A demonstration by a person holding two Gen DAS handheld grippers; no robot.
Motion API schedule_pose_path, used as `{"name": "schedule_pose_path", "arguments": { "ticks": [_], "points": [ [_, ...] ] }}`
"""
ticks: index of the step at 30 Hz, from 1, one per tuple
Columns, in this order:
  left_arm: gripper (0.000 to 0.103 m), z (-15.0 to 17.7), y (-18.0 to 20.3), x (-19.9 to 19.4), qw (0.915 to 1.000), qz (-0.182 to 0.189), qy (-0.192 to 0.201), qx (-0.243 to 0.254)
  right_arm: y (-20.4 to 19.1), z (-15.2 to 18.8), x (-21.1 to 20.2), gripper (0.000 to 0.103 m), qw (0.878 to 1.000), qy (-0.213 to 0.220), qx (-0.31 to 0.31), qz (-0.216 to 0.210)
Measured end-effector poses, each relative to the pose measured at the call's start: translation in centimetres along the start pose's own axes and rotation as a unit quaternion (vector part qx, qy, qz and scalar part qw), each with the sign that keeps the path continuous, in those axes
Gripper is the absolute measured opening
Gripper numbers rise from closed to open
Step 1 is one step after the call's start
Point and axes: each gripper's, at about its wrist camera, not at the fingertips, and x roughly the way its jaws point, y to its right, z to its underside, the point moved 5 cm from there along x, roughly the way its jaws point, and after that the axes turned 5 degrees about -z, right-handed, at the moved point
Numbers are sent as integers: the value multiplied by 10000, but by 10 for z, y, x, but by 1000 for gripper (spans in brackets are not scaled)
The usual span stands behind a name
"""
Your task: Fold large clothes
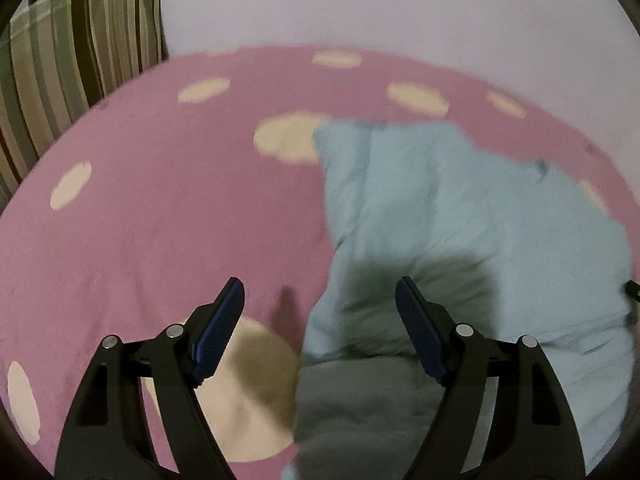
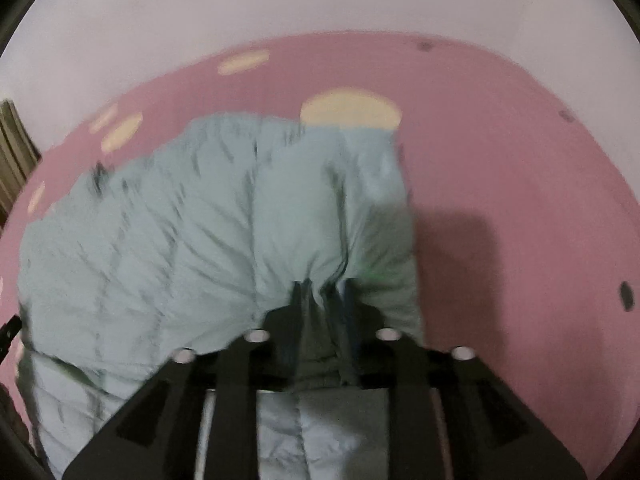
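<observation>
At the far left of the left wrist view, a striped cushion (image 1: 76, 52) leans against the pale wall, well apart from the work. Below it spreads the pink blanket (image 1: 160, 208) with cream dots, which covers the whole surface. The left gripper (image 1: 320, 300) hangs above this blanket with its jaws wide and nothing between them; one blue pad (image 1: 218, 328) is over bare blanket and the other is over the edge of the cloth. The light blue padded jacket (image 1: 460, 220) lies to the right of this gripper, so its near left border runs almost under the middle of the open jaws. The long axis of the jacket goes from the near side toward the far wall, slightly slanted.

In the right wrist view the same jacket (image 2: 200, 232) fills the left and the centre, and bare blanket is at the right. The right gripper (image 2: 322, 292) points steeply down at the near edge of the jacket. A gathered fold of the cloth stands between its narrow jaws, but the picture is blurred, so I cannot tell if the pads really press on it.

I judge that the right hand is the nearer one to the cloth. The left hand must go a little to the right and down to take the border.
</observation>
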Motion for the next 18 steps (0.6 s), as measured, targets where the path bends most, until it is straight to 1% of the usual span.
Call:
{"name": "schedule_pose_path", "arguments": {
  "ticks": [2,3,5,7,8,10,12,13,14,16,18],
  "points": [
    [78,-15,10,-8,9998,97,188,67,-10,-10,-12,38,9997,244,-34,-34],
    [78,-20,17,-8,9996,134,226,113,-15,-14,-11,38,9996,254,-81,-92],
    [78,-31,32,0,9994,206,198,172,-30,-21,-6,38,9993,245,-185,-220],
    [78,-37,46,16,9994,268,57,206,-47,-28,8,38,9985,264,-393,-260],
    [78,-37,51,24,9995,219,-30,244,-53,-31,16,38,9984,233,-470,-231],
    [78,-35,60,45,9989,-4,-258,383,-56,-30,33,38,9985,83,-513,-177],
    [78,-28,63,61,9973,-239,-440,532,-54,-24,56,38,9985,-209,-485,-145],
    [79,-25,63,69,9966,-278,-521,570,-51,-20,67,38,9981,-354,-447,-212],
    [79,-22,61,74,9967,-238,-584,520,-49,-18,73,38,9980,-393,-395,-291],
    [79,-22,56,75,9972,-122,-640,354,-49,-21,71,38,9980,-389,-379,-329],
    [76,-26,53,65,9978,-218,-536,316,-50,-26,59,38,9984,-349,-354,-282]
  ]
}}
